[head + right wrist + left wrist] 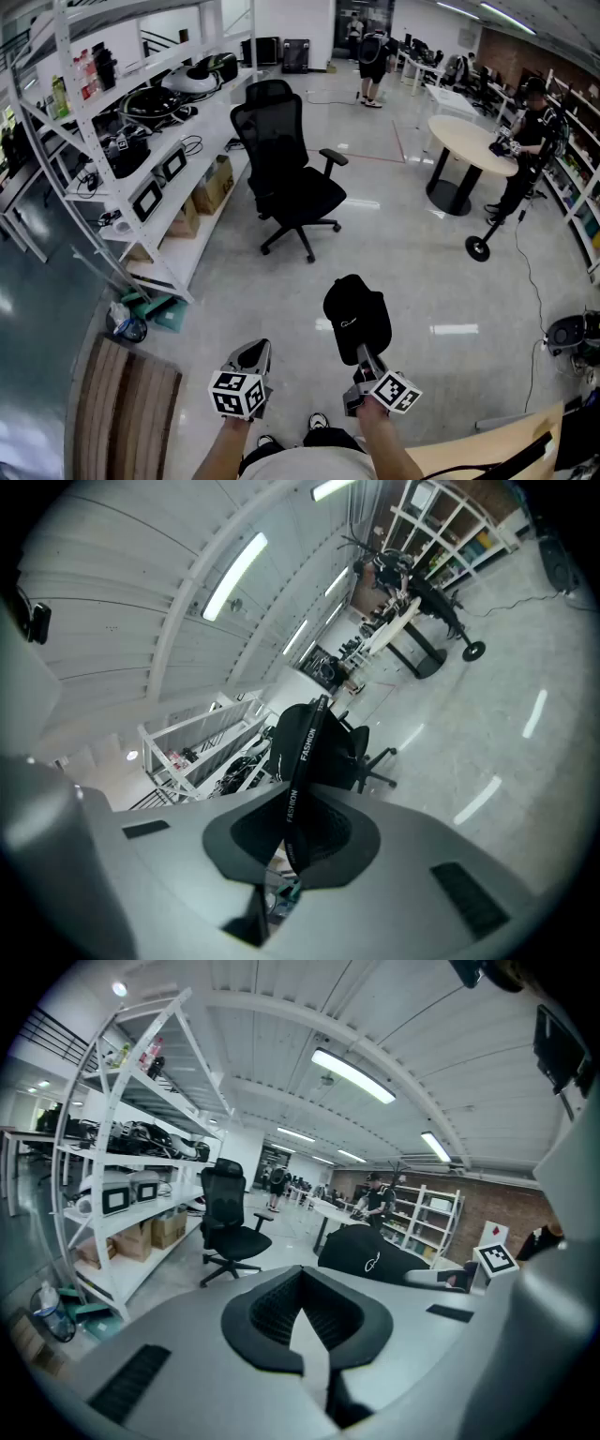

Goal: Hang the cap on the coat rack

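Right gripper (361, 350): jaws clamped on black cap (357, 317)
Left gripper (254, 352): jaws together, empty
Shelving (214, 112): cardboard boxes (214, 185), devices
Floor (412, 246): glossy, office chair (286, 161)

An open-plan office-lab: tall white shelving (208, 111) at left loaded with electronics and cardboard boxes (214, 185), a black swivel chair (286, 173) on polished floor, a round tabletop (469, 142) at right, desk rows far back, a brick wall (516, 52) and ceiling strip lights (352, 1074).
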A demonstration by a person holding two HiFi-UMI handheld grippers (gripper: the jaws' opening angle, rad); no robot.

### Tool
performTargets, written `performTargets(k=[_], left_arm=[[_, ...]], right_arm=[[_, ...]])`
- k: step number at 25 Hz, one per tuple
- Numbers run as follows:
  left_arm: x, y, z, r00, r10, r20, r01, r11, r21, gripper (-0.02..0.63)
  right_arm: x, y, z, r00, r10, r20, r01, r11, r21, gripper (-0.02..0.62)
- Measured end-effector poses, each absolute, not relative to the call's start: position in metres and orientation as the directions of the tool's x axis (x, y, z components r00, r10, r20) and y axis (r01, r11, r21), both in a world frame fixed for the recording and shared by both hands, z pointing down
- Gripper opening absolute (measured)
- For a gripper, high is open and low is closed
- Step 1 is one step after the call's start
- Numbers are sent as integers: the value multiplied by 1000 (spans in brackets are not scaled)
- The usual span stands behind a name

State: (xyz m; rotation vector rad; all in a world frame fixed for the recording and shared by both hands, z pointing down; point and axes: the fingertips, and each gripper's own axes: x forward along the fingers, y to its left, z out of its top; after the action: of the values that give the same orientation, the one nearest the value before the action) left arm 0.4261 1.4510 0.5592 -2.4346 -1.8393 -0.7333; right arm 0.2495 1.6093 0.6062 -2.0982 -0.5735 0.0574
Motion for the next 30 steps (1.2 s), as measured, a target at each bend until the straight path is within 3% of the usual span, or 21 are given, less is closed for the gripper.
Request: performTargets(k=[12, 30], left_arm=[[369, 1465, 569, -2, 932, 361, 937, -124, 326, 3], [378, 1438, 561, 59, 935, 349, 926, -182, 332, 3]], right_arm=[[177, 1561, 603, 796, 570, 204, 487, -402, -775, 20], [204, 1542, 591, 855, 479, 198, 443, -476, -760, 20]])
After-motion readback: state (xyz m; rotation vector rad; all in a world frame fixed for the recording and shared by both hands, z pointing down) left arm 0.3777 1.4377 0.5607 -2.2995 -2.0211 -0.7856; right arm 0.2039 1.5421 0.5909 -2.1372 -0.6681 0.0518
